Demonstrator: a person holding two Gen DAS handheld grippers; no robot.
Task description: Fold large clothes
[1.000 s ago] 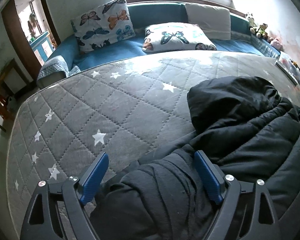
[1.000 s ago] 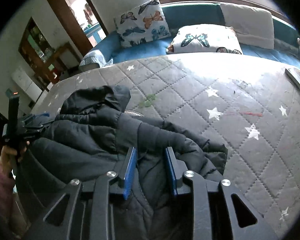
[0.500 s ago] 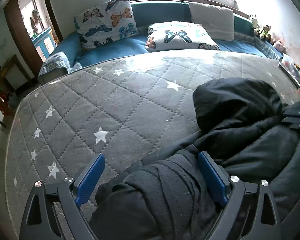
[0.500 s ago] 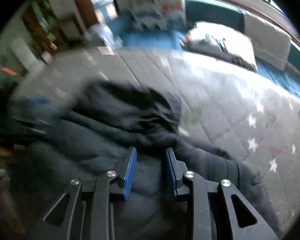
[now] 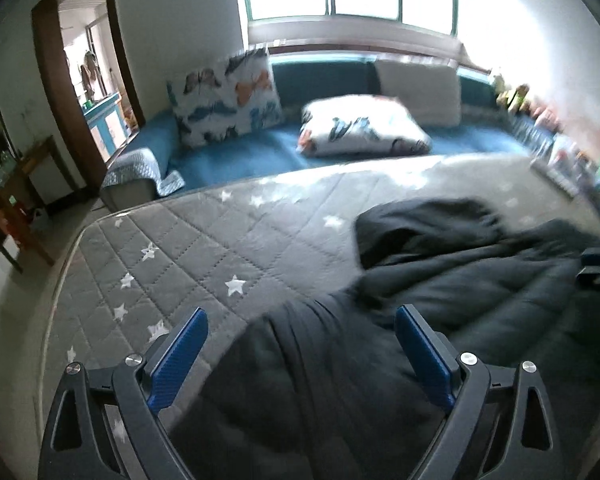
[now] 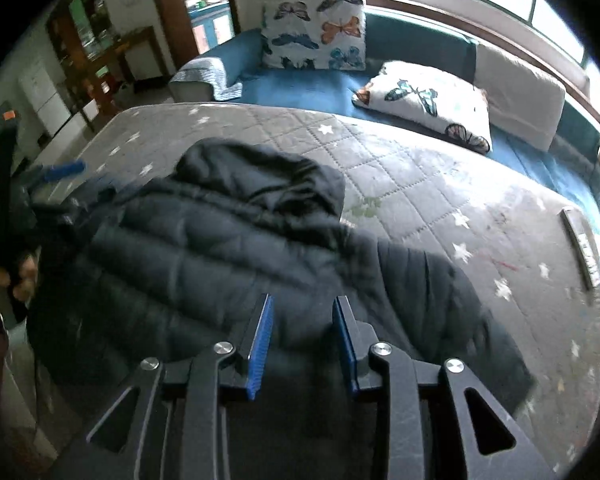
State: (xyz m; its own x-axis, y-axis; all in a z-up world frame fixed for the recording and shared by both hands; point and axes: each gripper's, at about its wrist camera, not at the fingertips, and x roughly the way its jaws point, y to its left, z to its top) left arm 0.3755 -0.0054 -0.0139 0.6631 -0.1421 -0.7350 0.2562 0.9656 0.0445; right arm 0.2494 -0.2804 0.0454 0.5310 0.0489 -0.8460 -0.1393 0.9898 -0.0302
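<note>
**A:** so what did the left wrist cam show?

**B:** The left gripper (image 5: pixel 300 354) had its jaws spread wide with a bunched fold of the black puffer jacket (image 5: pixel 440 280) sitting between them, though neither blue pad was pressing on it. The jacket lay on the near right of the grey star-quilted mattress (image 5: pixel 188 248), hood (image 5: pixel 424 224) pointing far. Butterfly pillows (image 5: pixel 228 100) sat on the blue couch beyond.

**A:** and the right one?

**B:** The right gripper (image 6: pixel 302 342) was narrow, jaws just eased open a touch, jacket (image 6: pixel 204 264) fabric in the gap. Couldn't tell if the pads actually pinched it. There, the jacket covered the near left of the mattress (image 6: pixel 440 184), sleeve (image 6: pixel 452 312) flopped right.
</note>
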